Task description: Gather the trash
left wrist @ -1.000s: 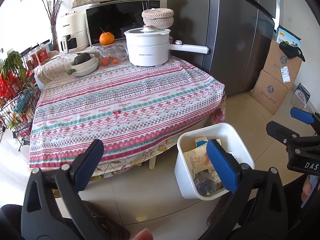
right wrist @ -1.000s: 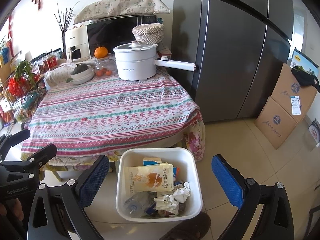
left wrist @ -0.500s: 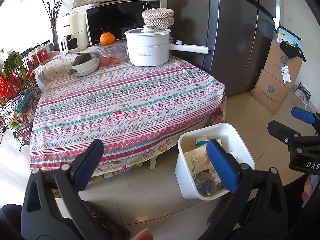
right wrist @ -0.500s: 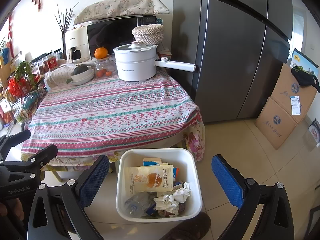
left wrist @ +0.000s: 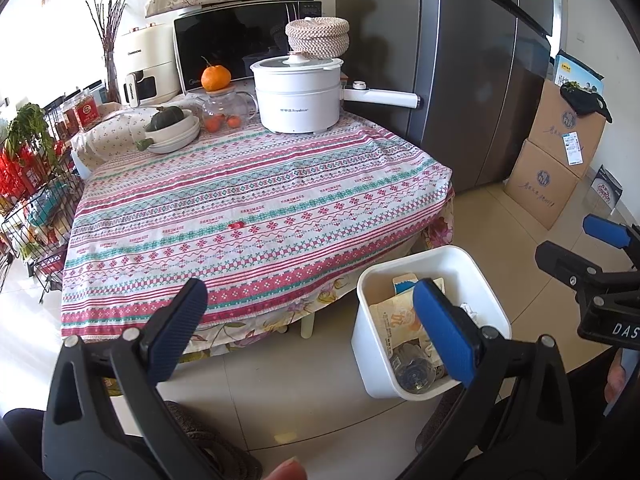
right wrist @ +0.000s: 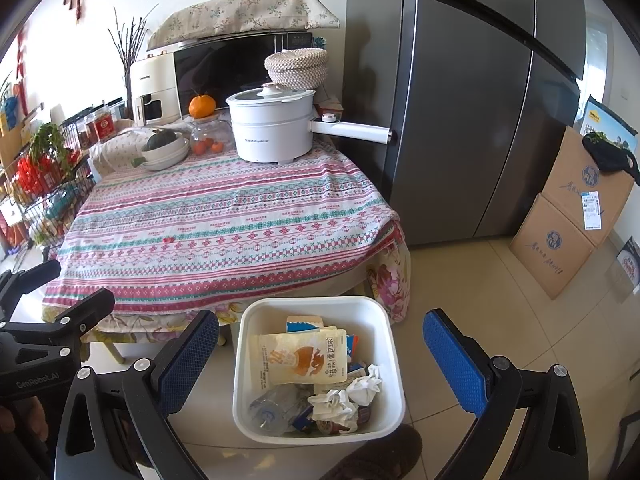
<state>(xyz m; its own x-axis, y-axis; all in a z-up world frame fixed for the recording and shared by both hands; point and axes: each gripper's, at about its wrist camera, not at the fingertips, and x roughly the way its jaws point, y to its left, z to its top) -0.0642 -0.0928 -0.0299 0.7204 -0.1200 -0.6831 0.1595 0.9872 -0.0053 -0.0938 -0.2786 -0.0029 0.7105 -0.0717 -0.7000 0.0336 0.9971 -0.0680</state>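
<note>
Trash in the bin

Bin first: the white square plastic bin (right wrist: 318, 368) stands on the tiled floor beside my table (right wrist: 224, 220), holding a yellow snack packet (right wrist: 300, 358) and crumpled white tissues (right wrist: 348, 398). My left hand-held gripper (left wrist: 308, 328) and right hand-held gripper (right wrist: 320, 358) both gape wide, empty.

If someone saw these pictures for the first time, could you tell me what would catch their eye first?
Probably the striped tablecloth covering the table, with the white electric pot at its far edge. Next, the white trash bin on the floor in front, filled with a snack bag and crumpled tissues. The tall grey fridge stands to the right.
</note>
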